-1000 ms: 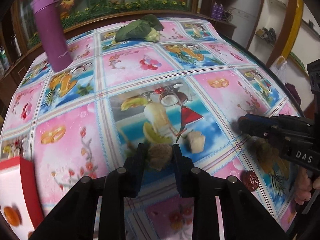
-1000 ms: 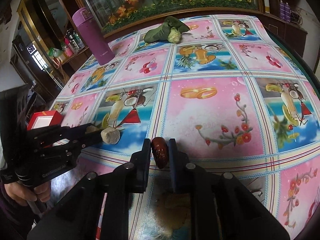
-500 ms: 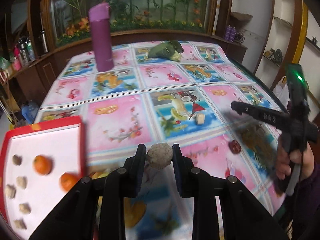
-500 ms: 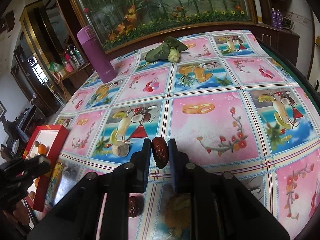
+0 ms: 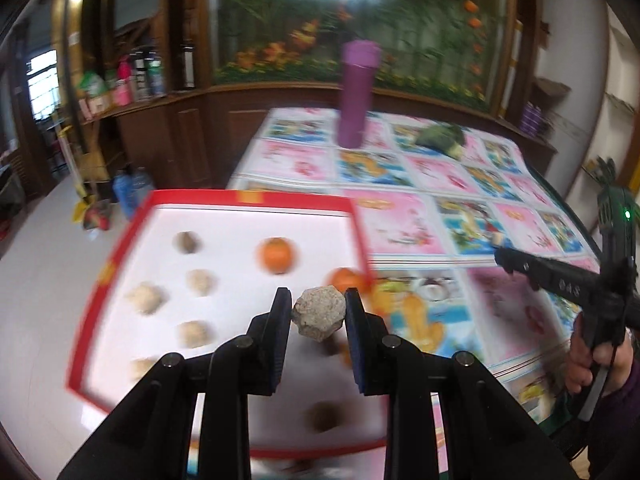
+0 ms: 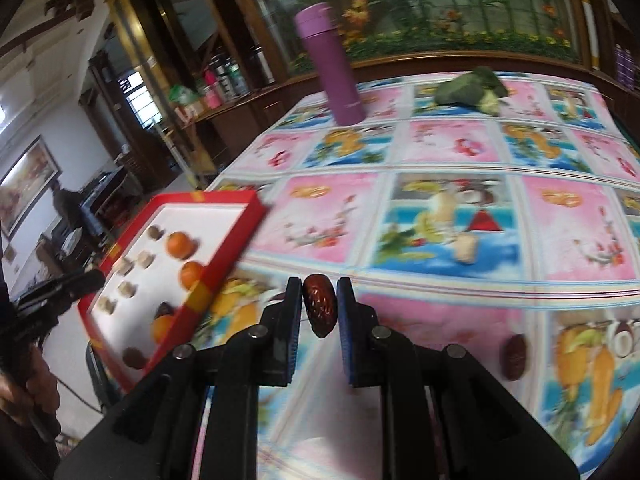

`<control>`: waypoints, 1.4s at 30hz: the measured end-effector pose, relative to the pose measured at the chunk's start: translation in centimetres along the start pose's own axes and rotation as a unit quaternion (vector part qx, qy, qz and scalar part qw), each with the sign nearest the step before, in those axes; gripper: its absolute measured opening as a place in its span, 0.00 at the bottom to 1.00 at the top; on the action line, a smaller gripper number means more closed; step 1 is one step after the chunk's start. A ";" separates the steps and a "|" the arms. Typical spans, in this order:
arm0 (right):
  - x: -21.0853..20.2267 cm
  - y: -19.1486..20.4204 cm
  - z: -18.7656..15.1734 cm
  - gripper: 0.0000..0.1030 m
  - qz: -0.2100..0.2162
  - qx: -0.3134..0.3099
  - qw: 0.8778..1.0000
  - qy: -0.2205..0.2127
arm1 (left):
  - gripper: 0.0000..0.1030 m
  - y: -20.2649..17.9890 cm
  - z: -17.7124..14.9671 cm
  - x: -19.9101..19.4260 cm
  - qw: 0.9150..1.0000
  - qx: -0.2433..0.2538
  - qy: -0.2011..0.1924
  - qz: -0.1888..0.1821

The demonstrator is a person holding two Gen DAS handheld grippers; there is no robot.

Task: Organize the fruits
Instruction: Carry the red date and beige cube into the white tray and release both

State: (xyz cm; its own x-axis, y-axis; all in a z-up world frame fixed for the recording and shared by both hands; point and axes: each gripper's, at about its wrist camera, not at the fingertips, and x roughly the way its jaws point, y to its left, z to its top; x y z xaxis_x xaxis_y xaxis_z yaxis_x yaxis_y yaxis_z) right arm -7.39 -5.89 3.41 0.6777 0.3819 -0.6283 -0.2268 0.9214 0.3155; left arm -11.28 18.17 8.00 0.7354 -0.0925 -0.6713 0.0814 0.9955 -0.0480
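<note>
- We see the left gripper with its jaws clamped on a pale, lumpy beige-grey fruit, held in the air over the near right part of the red-rimmed tray.
- On the tray's white floor we count two oranges, one near the middle and one against the right rim, plus several pale beige lumps spread over its left half; motion blur keeps us from naming them more closely.
- A darker round piece lies near the tray's front edge, also blurred.
- The right gripper has its jaws clamped on a dark red date, held upright above the tabletop, just right of the tray's near corner.
- A second date lies on the tabletop cloth to the right of the right gripper, apart from it.
- A small pale piece rests on the cloth further back, on a blue printed square.
- A purple flask stands upright near the far edge, and a green leafy vegetable lies to its right, well apart from both grippers.
- In the left wrist view, a person's hand grips the handle of the right gripper at the right edge.
</note>
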 end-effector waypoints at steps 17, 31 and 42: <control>6.4 18.4 -1.2 0.19 0.104 -0.153 0.980 0.066 | 0.25 12.3 -2.9 -1.0 0.993 -0.094 -0.002 0.075; 9.5 22.2 -3.6 0.19 0.119 -0.171 0.971 0.116 | 0.25 14.6 -3.4 1.5 0.991 -0.111 0.026 0.071; 10.4 21.6 -3.9 0.19 0.119 -0.151 0.972 0.134 | 0.25 14.8 -3.6 3.3 0.989 -0.109 0.066 0.080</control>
State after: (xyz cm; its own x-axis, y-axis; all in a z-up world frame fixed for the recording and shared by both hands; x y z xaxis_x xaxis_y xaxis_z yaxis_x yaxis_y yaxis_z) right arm -7.94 18.25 0.94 0.3840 0.5551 -0.7379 -0.5779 0.7677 0.2768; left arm -10.10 32.70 2.42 0.6315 0.0554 -0.7734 -0.1858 0.9792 -0.0815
